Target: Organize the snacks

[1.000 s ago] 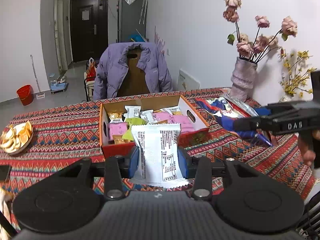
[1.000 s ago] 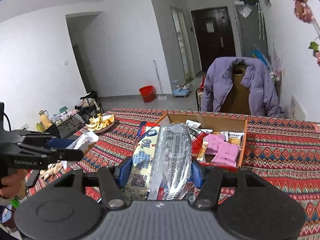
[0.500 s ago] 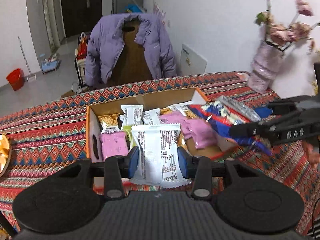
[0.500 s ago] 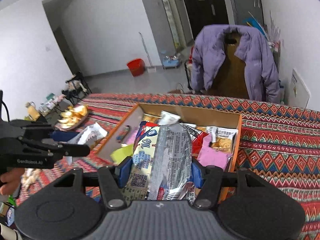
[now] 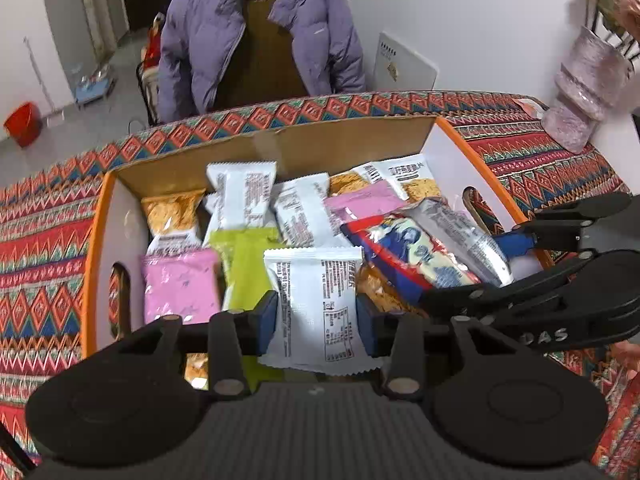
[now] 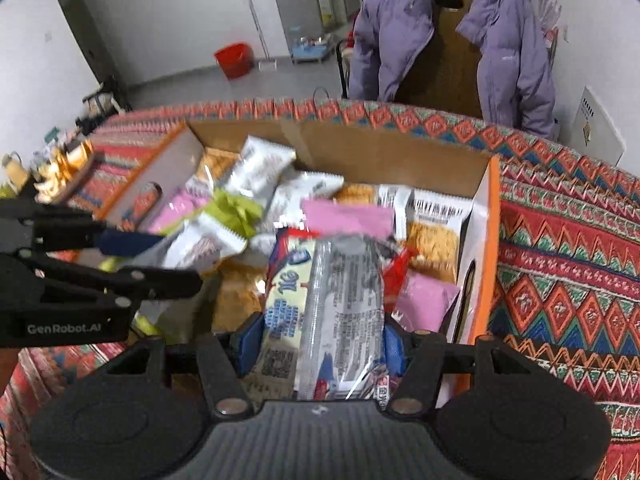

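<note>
the left gripper (image 5: pixel 316 312) hangs over the near side of the box (image 5: pixel 100 216), its blue pads pressed on both sides of a white packet (image 5: pixel 316 296) that stands upright between them, printed side toward the camera; its jaws have just eased a little wider, with the packet between them and not dropped. the right gripper (image 6: pixel 316 340) is over the box's right half, its fingers narrowly set and clamped on a long silver and blue pack (image 6: pixel 332 304) that points toward the far wall of the box. in the left view that pack (image 5: pixel 424 248) lies slanted above the box's right side, with the right gripper (image 5: pixel 516 256) reaching in from the right edge. the box sits on a patterned cloth (image 5: pixel 40 264) and is crowded: pink packets (image 5: pixel 180 284) by the left wall, a green packet (image 5: pixel 248 268) beside them, more white packets (image 5: pixel 240 196) and orange cracker packs (image 5: pixel 172 212) along the far wall. a vase (image 5: pixel 584 88) stands at the cloth's far right corner. a purple jacket (image 5: pixel 256 32) hangs on a chair beyond the far edge. a red bucket (image 6: pixel 234 58) is on the floor.
</note>
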Available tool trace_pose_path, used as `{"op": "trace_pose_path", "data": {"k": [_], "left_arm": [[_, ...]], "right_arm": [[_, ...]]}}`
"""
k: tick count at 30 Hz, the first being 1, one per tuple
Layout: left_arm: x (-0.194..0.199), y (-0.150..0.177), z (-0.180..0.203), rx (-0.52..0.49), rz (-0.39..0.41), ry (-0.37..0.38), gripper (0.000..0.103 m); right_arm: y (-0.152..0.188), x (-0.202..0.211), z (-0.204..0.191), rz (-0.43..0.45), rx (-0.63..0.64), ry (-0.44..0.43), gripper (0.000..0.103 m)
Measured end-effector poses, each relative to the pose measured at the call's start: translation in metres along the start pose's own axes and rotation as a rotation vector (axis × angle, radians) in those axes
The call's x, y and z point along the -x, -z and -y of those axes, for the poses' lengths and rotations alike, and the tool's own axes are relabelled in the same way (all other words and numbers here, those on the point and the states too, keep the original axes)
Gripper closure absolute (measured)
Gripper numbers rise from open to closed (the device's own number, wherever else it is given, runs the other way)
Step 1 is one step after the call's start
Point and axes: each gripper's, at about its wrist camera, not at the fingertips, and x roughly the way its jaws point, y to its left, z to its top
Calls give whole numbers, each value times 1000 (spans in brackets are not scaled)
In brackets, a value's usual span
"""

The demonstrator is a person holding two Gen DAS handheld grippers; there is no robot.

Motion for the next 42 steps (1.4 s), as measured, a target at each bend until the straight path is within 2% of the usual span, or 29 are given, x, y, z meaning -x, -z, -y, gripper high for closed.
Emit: {"op": "trace_pose_path", "data": {"k": [4,7,10,12,13,19,23,26,36,42], "left_arm": [[-4,0,7,-2,-21,13,57],[-6,1,3,27,-54,33,51],[7,3,5,16,-39,34,43],[19,4,9,-3,-16,20,35],[25,4,11,-12,-2,7,35],[73,2,13,-5,44,-3,34],[118,6,14,-13,85,-28,33],[152,12,14,-14,114,-42,28],[247,51,16,22,184,-85,27],[288,81,19,47,255,-112,24]], "right_arm": [[-1,-1,-1,-23,19,27,42],[0,-2,4,-26,-8,21,33],[2,9,5,-2,-21,27,25],[1,19,3,4,-26,22,23],[0,25,2,10,-25,20,22],[-4,74,-15,67,5,32,20],[-1,116,-28,100,23,35,20],[7,150,-40,130,46,49,19],[46,240,-77,227,92,88,17],[73,276,-101,293,116,106,8]]}}
